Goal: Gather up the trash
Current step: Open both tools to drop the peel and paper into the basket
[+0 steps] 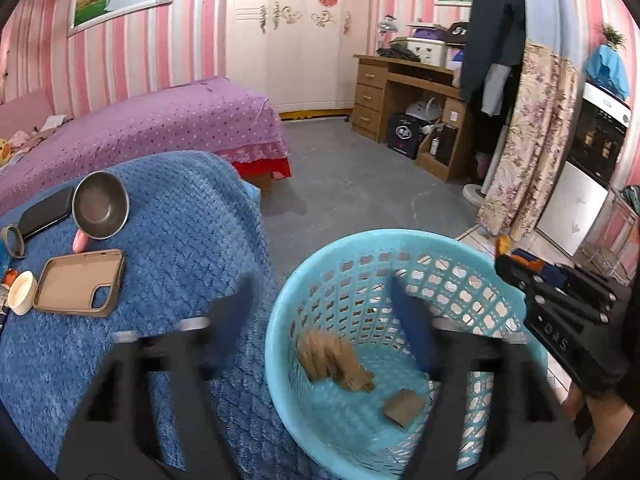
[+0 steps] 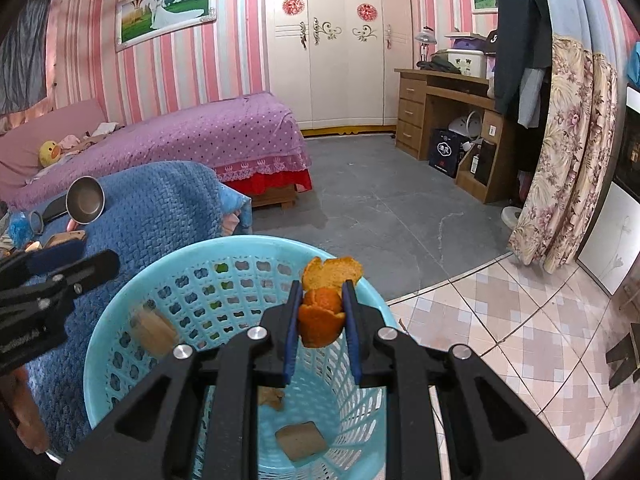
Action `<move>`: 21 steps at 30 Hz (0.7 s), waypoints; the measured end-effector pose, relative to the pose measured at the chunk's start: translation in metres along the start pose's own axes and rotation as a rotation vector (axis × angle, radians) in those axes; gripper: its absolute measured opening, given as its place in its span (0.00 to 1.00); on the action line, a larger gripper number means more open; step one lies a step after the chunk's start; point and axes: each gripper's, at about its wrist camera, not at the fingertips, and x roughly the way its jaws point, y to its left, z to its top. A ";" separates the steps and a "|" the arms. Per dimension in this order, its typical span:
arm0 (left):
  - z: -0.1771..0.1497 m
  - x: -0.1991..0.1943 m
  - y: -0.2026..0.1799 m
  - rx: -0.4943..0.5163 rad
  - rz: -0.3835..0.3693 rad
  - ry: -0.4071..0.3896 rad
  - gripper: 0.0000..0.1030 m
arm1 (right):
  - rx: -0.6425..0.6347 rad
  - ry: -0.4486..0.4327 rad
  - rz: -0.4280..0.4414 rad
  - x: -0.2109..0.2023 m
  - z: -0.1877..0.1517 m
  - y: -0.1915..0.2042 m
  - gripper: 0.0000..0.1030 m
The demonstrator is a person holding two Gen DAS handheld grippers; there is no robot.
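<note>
orange peel: curled, torn, pith side showing at top, pinched in right gripper over rim of blue basket | left gripper: jaws wide, nothing between pads, blurred brown scrap in the basket beneath | left view only: phone case, steel bowl on blue blanket; peel unseen there

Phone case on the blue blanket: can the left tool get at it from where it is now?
Probably yes. The left tool is open and holds nothing, and the phone case lies flat and uncovered on the blue blanket, with nothing between them.
</note>
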 end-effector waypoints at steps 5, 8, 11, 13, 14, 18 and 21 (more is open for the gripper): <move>0.000 -0.001 0.017 -0.016 0.054 -0.012 0.91 | -0.007 0.006 0.000 0.001 -0.001 0.002 0.20; -0.002 -0.004 0.031 -0.028 0.084 -0.017 0.92 | -0.008 0.006 0.000 0.001 -0.001 0.003 0.20; -0.003 -0.007 0.041 -0.029 0.132 -0.029 0.94 | -0.012 0.001 0.003 0.002 0.000 0.007 0.20; -0.004 -0.010 0.049 -0.030 0.159 -0.028 0.95 | -0.013 0.002 0.002 0.003 0.000 0.009 0.23; -0.004 -0.010 0.051 -0.030 0.164 -0.026 0.95 | -0.010 0.002 -0.002 0.003 0.000 0.010 0.23; -0.006 -0.017 0.066 -0.037 0.190 -0.029 0.95 | -0.008 0.002 -0.031 0.005 0.001 0.018 0.32; -0.008 -0.022 0.075 -0.050 0.203 -0.026 0.95 | 0.020 -0.011 -0.043 0.003 0.004 0.020 0.68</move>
